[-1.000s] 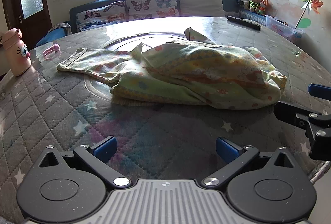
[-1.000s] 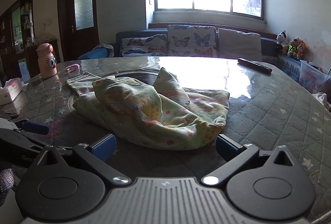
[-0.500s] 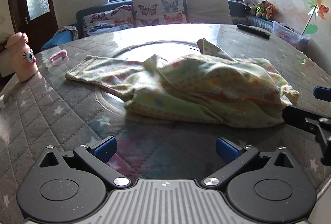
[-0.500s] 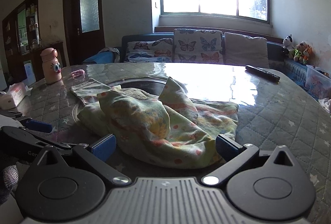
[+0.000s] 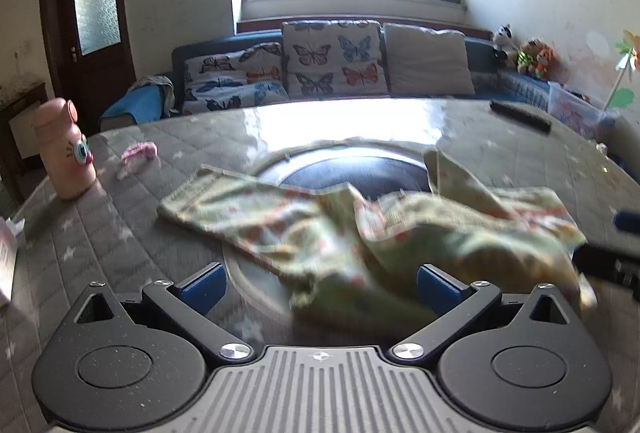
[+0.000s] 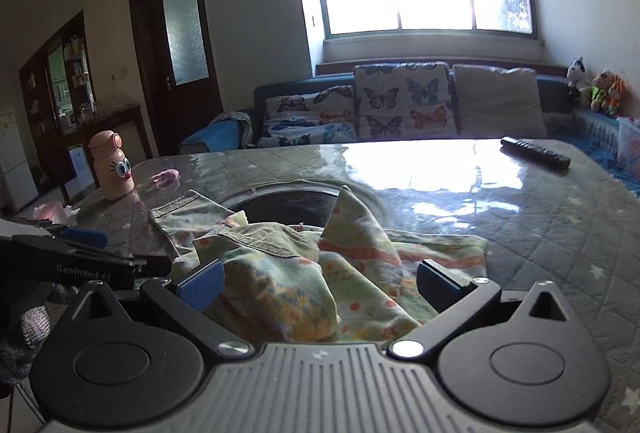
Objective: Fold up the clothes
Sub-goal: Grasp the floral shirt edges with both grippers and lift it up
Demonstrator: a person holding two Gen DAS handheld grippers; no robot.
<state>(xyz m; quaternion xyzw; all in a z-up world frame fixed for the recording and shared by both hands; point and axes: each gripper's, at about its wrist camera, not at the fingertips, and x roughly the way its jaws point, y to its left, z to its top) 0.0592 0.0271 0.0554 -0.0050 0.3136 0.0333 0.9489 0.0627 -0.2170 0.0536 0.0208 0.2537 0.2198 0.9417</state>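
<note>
both grippers have closed in on the crumpled garment (image 5: 360, 233) on the quilted table (image 5: 120, 233) since the earlier frames. left gripper (image 5: 320, 283) and right gripper (image 6: 320, 283) stand spread wide, fabric between the pads, contact possibly blurred.

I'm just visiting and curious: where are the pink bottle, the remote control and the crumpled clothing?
pink bottle (image 6: 112, 169), right wrist view, on its body.
remote control (image 6: 535, 153), right wrist view, mid-length.
crumpled clothing (image 5: 320, 233), left wrist view, on the bunched middle.
</note>
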